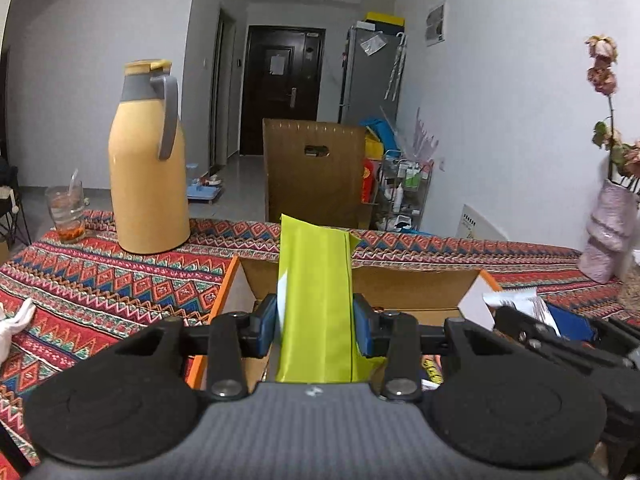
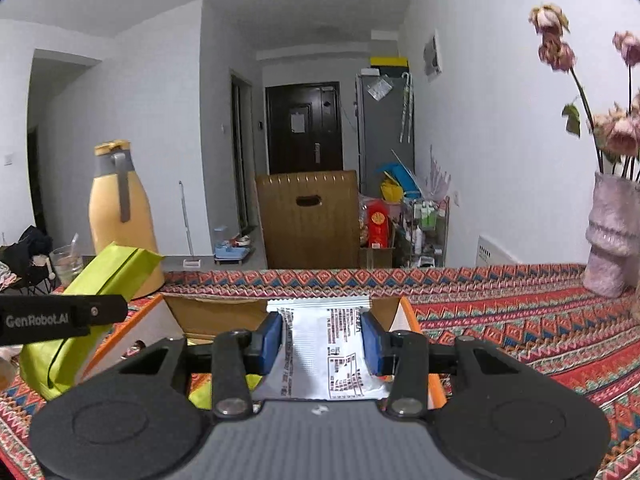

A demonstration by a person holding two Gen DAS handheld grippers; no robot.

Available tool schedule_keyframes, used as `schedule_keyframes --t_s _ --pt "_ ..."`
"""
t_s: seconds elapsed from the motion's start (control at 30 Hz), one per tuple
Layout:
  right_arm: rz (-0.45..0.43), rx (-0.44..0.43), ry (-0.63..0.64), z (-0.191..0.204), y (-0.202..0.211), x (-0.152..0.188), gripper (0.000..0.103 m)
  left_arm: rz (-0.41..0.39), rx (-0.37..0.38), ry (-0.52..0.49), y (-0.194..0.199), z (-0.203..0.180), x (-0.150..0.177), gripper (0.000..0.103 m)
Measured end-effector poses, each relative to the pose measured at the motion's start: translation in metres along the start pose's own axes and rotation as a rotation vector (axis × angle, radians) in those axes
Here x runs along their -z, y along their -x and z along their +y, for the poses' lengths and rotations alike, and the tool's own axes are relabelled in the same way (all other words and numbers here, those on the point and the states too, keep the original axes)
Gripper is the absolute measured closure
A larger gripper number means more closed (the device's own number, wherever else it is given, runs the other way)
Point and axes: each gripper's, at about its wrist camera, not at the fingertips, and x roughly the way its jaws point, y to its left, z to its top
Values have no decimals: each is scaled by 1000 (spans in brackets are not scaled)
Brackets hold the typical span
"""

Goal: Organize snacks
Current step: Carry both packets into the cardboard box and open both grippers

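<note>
Holding a lime-green pouch [image 1: 316, 304] above the open cardboard box [image 1: 416, 284], the left gripper [image 1: 316, 324] pinches it upright, while the right gripper [image 2: 322, 340] clamps a white sachet [image 2: 320, 356] over the same box. A slack pinch could let either packet slip outside the box onto the patterned surface [image 2: 500, 320]. What the box contains is mostly hidden; only a dark packet edge shows inside.

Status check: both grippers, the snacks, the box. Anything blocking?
Left gripper shut on green pouch. Right gripper shut on white packet. Both above open cardboard box. Nothing blocking the box; yellow jug stands clear behind.
</note>
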Motion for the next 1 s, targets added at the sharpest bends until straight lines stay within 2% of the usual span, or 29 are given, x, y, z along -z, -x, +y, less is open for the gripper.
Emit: schedule_keyframes --t_s 0.13,0.3,0.57,0.63,0.7,0.73,0.8,0.83,0.87,0.93,1.0 --pt "0 2 16 2 -14 13 62 0 2 29 -13 6 11 64" --pt "23 -5 10 2 -23 22 62 43 9 37 -28 11 19 64" --pt "70 1 10 3 -35 32 62 45 25 31 -27 10 24 63" --pt "74 -2 11 3 -36 32 61 31 23 24 -25 9 24 58" --pt "77 -3 11 2 -35 32 58 17 25 29 -21 9 24 34" --pt "75 3 3 2 -33 32 55 5 16 29 -20 9 24 28" --pt "78 12 -20 -1 -33 32 38 -13 3 29 -17 9 25 14" --pt "79 15 -31 -3 -33 33 22 -17 5 33 -16 9 25 9" --pt "79 21 -40 -4 -33 34 10 -23 0 39 -15 10 25 0" --pt "77 31 -45 -5 -33 34 2 -40 -16 44 -13 11 25 0" --pt "74 25 -53 -5 -32 34 0 -34 -16 53 -14 12 24 0"
